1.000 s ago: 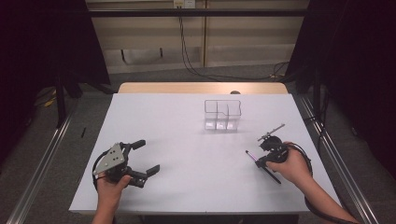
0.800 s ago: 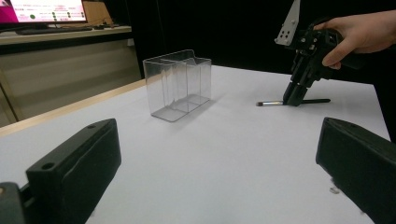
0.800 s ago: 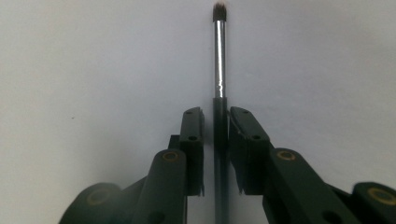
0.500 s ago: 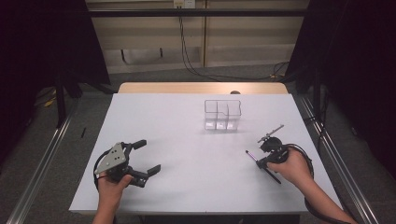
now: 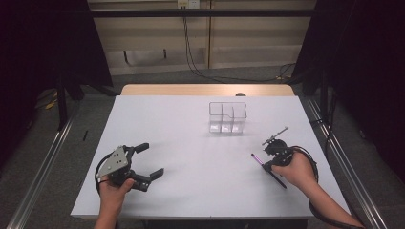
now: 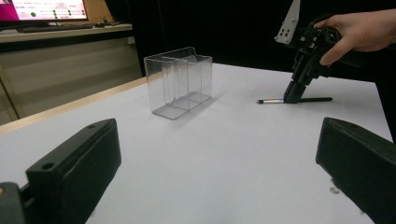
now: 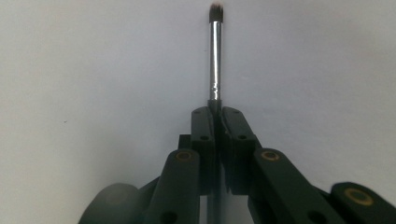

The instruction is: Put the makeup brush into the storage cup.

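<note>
Bright, even overhead light on the table (image 5: 191, 124); dark surroundings, soft shadows, slight blur.

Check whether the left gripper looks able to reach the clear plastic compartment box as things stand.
Probably yes: the left gripper is open, holding nothing, and bare white table lies between it and the clear plastic compartment box.

Slim dark-handled brush (image 5: 267, 168), silver ferrule, flat on white table (image 5: 191, 143).

Lower left of the high view: the black two-jaw left gripper (image 5: 149, 161) carries a grey three-cornered plate dotted with screws. Lower right, the black right gripper (image 5: 266, 163) trails a looping black cable; brass-ringed pivots mark its linkage.
</note>
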`<state>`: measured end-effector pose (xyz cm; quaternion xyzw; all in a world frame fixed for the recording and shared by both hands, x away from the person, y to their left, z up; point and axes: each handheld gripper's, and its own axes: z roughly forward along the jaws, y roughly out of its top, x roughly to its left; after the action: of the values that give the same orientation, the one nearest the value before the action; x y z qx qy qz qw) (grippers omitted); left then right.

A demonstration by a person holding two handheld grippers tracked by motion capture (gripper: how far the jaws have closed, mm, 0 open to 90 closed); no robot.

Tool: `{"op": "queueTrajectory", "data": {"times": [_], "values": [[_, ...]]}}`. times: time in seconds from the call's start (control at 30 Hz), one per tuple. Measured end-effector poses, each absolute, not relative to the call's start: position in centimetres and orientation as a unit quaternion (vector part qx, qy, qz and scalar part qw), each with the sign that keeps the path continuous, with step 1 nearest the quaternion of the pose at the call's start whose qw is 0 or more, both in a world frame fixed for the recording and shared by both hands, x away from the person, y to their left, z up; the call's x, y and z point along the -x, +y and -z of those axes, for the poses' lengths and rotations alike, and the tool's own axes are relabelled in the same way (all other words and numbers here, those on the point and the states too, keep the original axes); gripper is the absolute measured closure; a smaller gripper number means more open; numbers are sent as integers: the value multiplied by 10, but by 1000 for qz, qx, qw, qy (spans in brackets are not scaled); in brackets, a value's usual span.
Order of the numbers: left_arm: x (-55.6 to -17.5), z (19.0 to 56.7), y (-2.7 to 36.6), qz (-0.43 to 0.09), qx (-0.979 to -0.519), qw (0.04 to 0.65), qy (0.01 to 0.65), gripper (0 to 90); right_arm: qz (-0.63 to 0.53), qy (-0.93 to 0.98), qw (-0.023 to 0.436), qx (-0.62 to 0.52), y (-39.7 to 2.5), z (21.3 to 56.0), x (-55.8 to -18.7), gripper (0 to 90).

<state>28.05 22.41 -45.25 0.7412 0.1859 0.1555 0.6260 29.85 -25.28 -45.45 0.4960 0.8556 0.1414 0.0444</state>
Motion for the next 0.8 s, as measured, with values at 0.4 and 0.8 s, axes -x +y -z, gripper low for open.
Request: {"op": "queueTrajectory", "data": {"times": [0.4,0.8], "values": [[-279,452,227,-158,-740,626,189,0,-218,839,63,-494,-250,446,-302,845],[-278,452,228,-158,-736,629,192,0,-340,794,107,-493,-252,436,-299,845]]}}
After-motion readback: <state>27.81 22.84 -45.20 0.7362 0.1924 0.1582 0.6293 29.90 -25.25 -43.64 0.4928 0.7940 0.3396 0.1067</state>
